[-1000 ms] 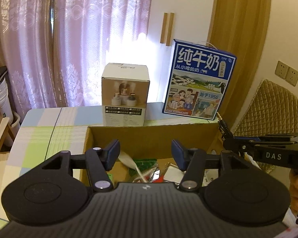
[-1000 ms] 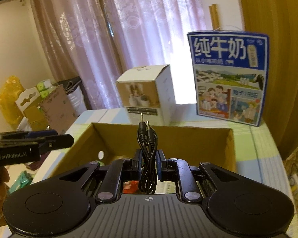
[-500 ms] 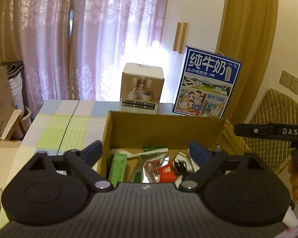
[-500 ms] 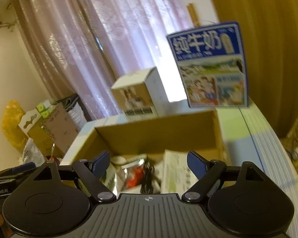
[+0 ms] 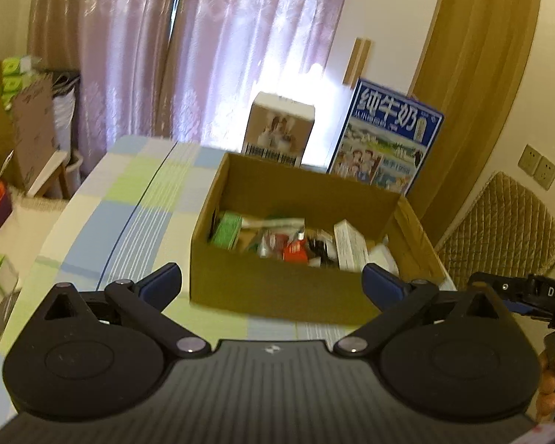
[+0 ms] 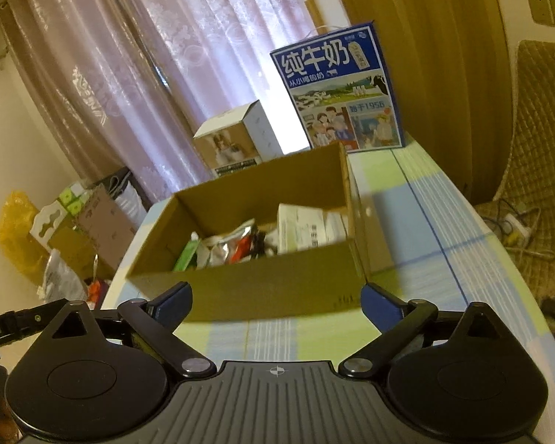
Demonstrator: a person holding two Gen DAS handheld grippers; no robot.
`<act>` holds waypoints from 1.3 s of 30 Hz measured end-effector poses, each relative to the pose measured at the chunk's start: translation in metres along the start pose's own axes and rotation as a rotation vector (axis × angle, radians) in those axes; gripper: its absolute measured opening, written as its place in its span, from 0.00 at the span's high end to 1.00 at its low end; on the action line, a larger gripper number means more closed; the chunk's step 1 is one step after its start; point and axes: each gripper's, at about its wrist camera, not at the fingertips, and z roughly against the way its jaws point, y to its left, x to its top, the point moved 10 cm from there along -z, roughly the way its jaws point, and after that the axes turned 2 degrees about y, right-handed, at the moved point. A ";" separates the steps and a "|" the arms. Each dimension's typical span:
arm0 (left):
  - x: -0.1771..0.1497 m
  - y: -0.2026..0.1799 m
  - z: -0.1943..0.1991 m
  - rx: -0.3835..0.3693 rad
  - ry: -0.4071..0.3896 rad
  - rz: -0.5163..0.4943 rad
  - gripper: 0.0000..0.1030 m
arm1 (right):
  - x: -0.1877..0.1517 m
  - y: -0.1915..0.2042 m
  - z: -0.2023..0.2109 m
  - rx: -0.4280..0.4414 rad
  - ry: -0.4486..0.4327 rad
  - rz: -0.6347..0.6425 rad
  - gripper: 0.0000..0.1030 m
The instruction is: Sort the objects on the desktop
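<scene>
Evidently both tools were spread wide w/ nothing held — left gripper [image 5: 272,281] and right gripper [image 6: 275,301] sat just short of the near wall of the open brown cardboard box [image 5: 277,288], which lay dead ahead of both. Sorted bits — green carton [image 5: 225,229], red packet [image 5: 294,251] — lay inside; neither gripper looked nearer.

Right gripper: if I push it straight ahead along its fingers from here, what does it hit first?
Most likely the near wall of the cardboard box. The right gripper is open and empty, and that wall fills the gap between its fingers. Depth is hard to judge in the fisheye view.
</scene>
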 end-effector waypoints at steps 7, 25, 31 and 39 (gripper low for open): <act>-0.025 -0.008 0.051 0.071 0.007 -0.051 0.01 | -0.030 0.010 0.039 -0.013 0.012 0.006 0.04; -0.070 -0.033 0.124 0.108 0.003 -0.034 0.01 | -0.071 0.023 0.117 -0.092 0.041 0.121 0.02; -0.078 -0.043 0.148 0.123 -0.012 -0.049 0.01 | -0.070 0.036 0.148 -0.123 -0.003 0.215 0.02; -0.087 -0.057 0.164 0.107 0.001 -0.061 0.01 | -0.073 0.040 0.163 -0.127 -0.017 0.240 0.02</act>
